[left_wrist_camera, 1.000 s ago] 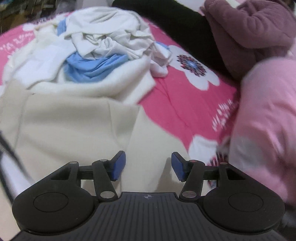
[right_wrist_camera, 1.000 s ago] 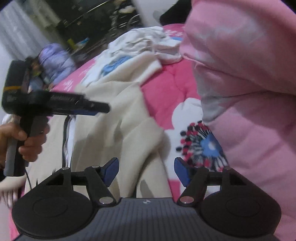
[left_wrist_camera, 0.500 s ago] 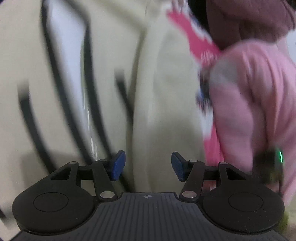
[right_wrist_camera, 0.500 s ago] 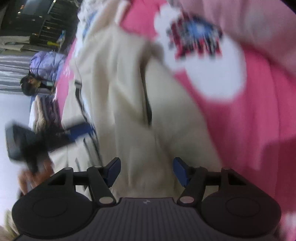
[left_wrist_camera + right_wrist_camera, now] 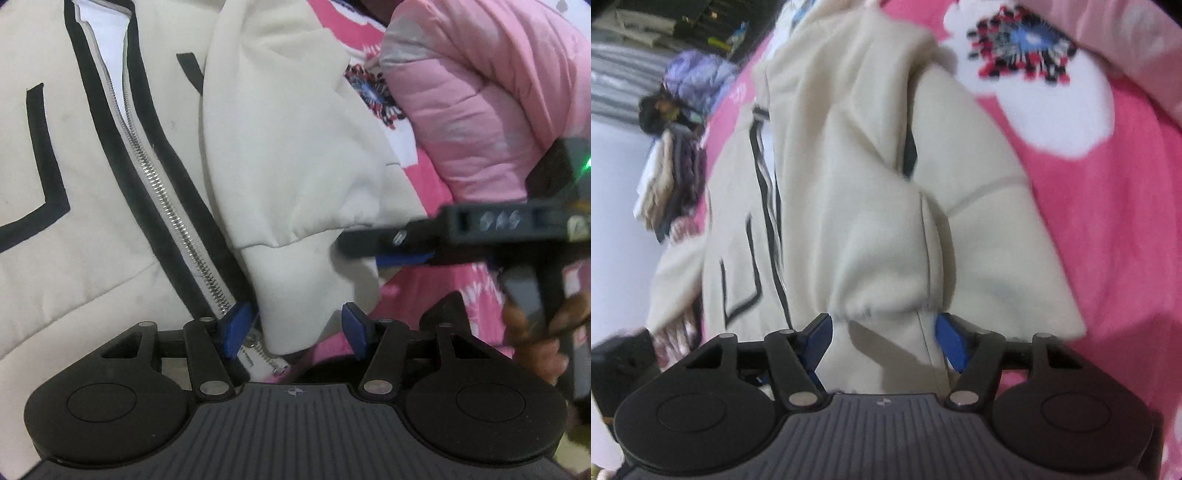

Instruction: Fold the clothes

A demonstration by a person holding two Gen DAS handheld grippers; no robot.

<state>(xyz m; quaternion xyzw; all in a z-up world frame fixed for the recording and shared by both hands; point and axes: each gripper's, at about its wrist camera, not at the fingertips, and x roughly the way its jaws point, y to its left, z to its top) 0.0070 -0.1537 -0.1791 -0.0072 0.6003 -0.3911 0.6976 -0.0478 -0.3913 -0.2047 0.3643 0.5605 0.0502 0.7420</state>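
Cream zip jacket (image 5: 110,184) lies flat on pink flowered bed (image 5: 1126,240). Sleeve cuff (image 5: 295,288) sits between left gripper (image 5: 293,325) jaws, apart, not pinching. Right gripper (image 5: 882,339) jaws apart around same cuff (image 5: 886,332), not pressing. Best: one gripper pinches cuff, lays sleeve across chest. No readable writing.

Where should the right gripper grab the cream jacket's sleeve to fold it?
Probably at the ribbed cuff of the sleeve. It lies free on top of the cream jacket, its end facing the right gripper. Come in along the sleeve from the cuff end; the open jaws already straddle it.
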